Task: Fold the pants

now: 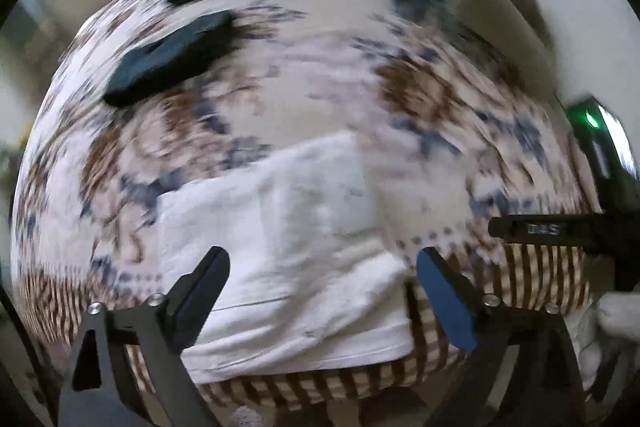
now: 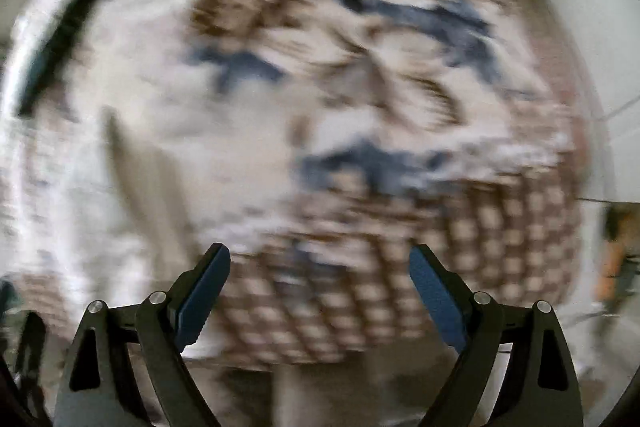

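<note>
The white pants (image 1: 288, 259) lie as a folded, roughly rectangular bundle on the near part of a patterned blanket (image 1: 420, 99), close to its striped near edge, and the chief risk from here is that the fold comes undone: the top layer looks loosely laid, with soft creases and a free edge on the near side, so any brush from a passing finger could drag it open or skew it. The left gripper (image 1: 322, 291) hangs above the bundle with its jaws spread wide and nothing between them, so the cloth is released; its two fingers straddle the near part of the bundle, and a careless sweep there could catch the fabric. The right gripper (image 2: 320, 287) is likewise spread wide and empty, over the checked border of the blanket to the right of the bundle, apart from it. Both views are smeared, so the exact tidiness of the edges cannot be judged. Dark green clothes (image 1: 172, 59) lie on the far left of the blanket, well apart from the bundle.
</note>
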A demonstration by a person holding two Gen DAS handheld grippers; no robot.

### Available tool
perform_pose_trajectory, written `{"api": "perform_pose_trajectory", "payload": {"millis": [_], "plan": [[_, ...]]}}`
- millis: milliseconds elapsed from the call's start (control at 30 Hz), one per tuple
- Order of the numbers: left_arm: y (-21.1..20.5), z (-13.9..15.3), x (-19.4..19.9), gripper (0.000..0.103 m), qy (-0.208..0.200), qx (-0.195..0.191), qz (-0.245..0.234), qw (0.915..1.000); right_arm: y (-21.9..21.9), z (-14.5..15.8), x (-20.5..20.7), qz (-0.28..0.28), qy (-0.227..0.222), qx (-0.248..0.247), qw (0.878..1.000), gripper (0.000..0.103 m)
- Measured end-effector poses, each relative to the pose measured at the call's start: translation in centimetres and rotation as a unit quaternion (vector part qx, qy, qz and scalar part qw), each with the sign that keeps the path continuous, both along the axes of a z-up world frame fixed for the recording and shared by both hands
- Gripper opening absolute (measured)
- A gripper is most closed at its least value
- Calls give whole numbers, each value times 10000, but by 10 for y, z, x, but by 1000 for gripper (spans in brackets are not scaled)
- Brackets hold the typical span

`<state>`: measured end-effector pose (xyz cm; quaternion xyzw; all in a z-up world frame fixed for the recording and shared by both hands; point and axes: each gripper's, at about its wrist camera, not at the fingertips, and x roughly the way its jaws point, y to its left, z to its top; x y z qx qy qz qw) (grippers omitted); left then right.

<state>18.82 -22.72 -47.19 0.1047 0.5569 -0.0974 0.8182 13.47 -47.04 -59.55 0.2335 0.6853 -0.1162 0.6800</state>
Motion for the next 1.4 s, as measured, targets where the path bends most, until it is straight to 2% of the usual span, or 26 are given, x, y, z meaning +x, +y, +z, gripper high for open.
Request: {"api": "perform_pose_trajectory", "payload": {"millis": [133, 233, 333, 467, 533, 567, 600, 700, 800, 967, 1033, 1100, 1167, 1200, 1233, 1333, 1400], "plan": [[67, -3, 31, 97, 102, 130, 1052, 9943, 24, -4, 28, -28, -399, 1019, 9940, 93], [123, -29, 49, 97, 370, 378, 1765, 9829, 50, -16, 51, -8, -525, 1685, 9843, 93], [174, -54, 58, 97, 679, 261, 2362, 9690, 74, -40, 70, 31, -412, 1891, 9811, 93], [205, -72, 56, 97, 898, 96, 2652, 9600, 106, -74, 86, 213, -160, 2156, 9761, 91], [211, -76, 55, 97, 990, 54, 2697, 9578, 118, -72, 89, 443, -233, 1827, 9819, 73], [212, -79, 54, 97, 1019, 47, 2706, 9573, 124, -66, 87, 649, -216, 1479, 9866, 42], [213, -80, 54, 97, 1028, 33, 2709, 9571, 128, -62, 81, 793, -202, 1258, 9887, 34], [213, -81, 50, 97, 1014, -10, 2683, 9580, 130, -37, 65, 933, -383, 1234, 9872, 23], [211, -79, 50, 97, 929, -81, 2606, 9609, 120, -10, 47, 697, -540, 1404, 9862, 16], [208, -75, 59, 97, 894, -338, 2411, 9658, 91, 34, 4, 29, -768, 1036, 9916, 15], [206, -75, 63, 97, 894, -388, 2323, 9677, 82, 41, -6, 32, -686, 722, 9950, 15], [203, -77, 69, 97, 930, -468, 2231, 9692, 66, 30, -15, -47, -368, 441, 9983, 15], [198, -81, 76, 97, 978, -610, 2119, 9705, 49, 5, -24, -529, -117, 563, 9969, 15], [194, -84, 81, 97, 1024, -672, 2061, 9708, 48, -8, -21, -474, -55, 612, 9970, 15], [191, -86, 84, 97, 1068, -713, 2027, 9708, 49, -19, -17, -374, 19, 555, 9978, 17], [183, -99, 101, 97, 1275, -987, 1970, 9671, 50, -45, -10, -447, 284, 807, 9953, 34], [178, -107, 113, 97, 1378, -1192, 1943, 9639, 46, -49, -9, -596, 259, 817, 9945, 54]]}}
